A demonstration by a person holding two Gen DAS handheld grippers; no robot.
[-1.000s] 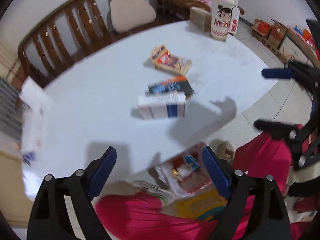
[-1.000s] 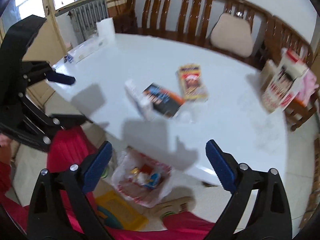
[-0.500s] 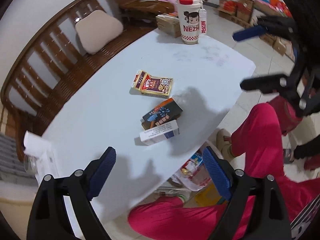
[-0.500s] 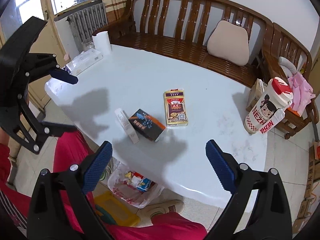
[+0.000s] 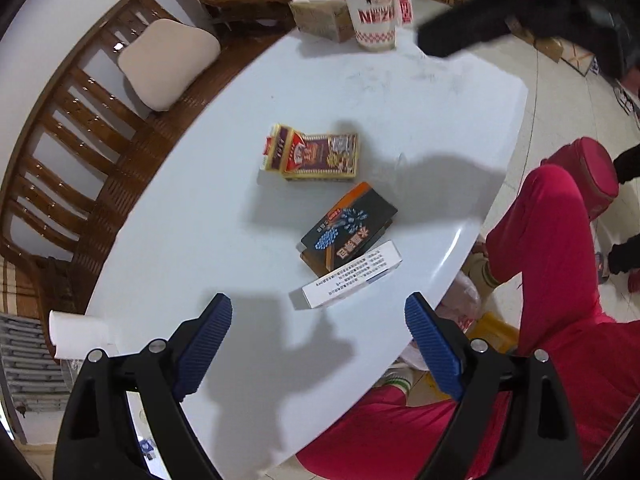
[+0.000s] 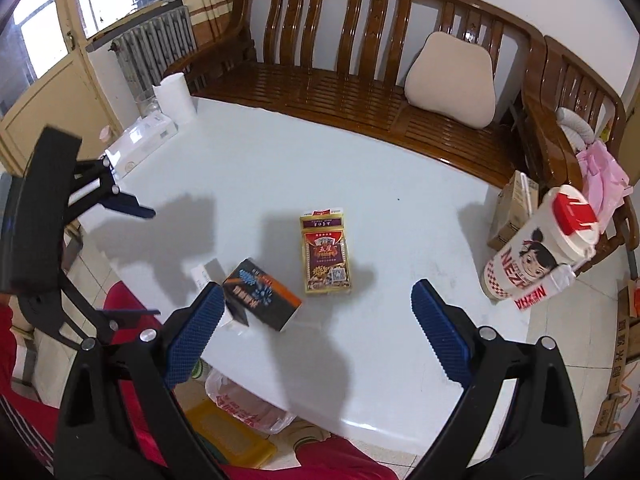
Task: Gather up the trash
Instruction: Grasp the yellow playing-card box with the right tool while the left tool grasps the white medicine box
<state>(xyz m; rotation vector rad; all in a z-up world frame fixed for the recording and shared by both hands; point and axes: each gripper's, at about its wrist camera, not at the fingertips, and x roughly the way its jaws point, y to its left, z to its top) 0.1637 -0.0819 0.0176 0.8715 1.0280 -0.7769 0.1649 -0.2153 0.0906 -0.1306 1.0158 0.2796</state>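
Three boxes lie on the white table (image 6: 280,168): a red-and-gold card box (image 6: 326,256) (image 5: 316,156), a black-and-orange box (image 6: 262,294) (image 5: 348,226) and a white box (image 5: 352,276) leaning against it. My left gripper (image 5: 318,310) hovers open above the table, and the white box lies just beyond its fingertips. My right gripper (image 6: 318,292) hangs open over the table's near side, empty, with the black box by its left finger (image 6: 196,330). A red-printed plastic bag (image 6: 244,404) of trash sits on the floor under the table edge.
A tall cartoon-printed cup (image 6: 536,256) stands at the table's right end beside a small carton (image 6: 514,210). A paper roll (image 6: 174,98) and flat white box (image 6: 140,140) sit at the far left corner. A wooden bench (image 6: 360,92) lines the far side. Red-trousered legs (image 5: 552,260) are near.
Both grippers rose and moved over the table. The left wrist view rolled, so the boxes now sit closer to its fingers. The trash bag slid toward the lower edge of both views.
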